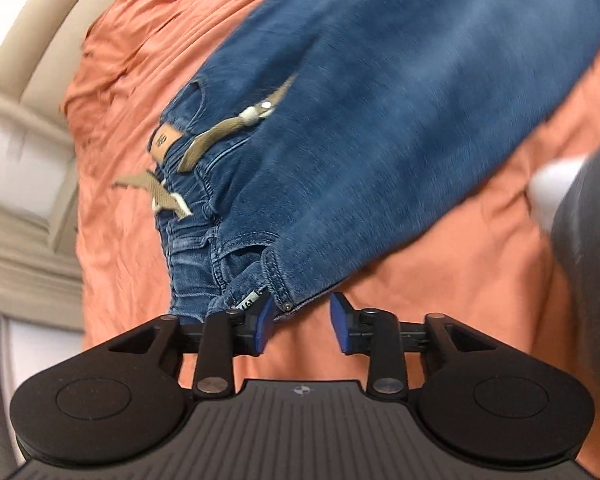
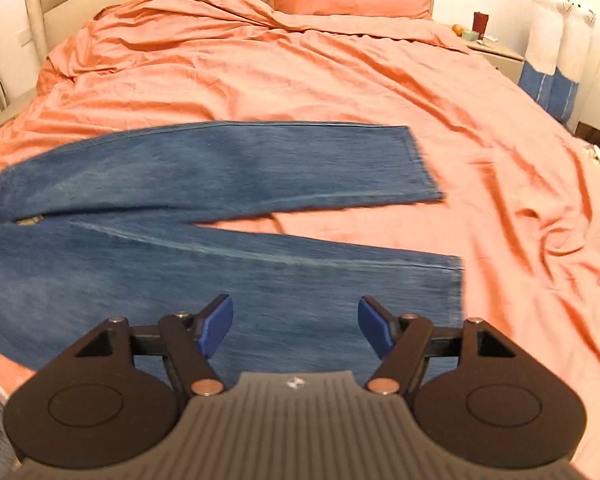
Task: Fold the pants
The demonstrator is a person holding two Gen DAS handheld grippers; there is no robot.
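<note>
Right wrist view shows my jeans (image 2: 220, 240) spread flat on the bed (image 2: 380, 80), unfolded, both grippers (image 2: 296, 326) (image 1: 300, 326) open and empty.

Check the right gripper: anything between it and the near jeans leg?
Nothing visible. The right gripper hangs open over the near leg of the jeans, which lies bare on the orange bedsheet.
</note>
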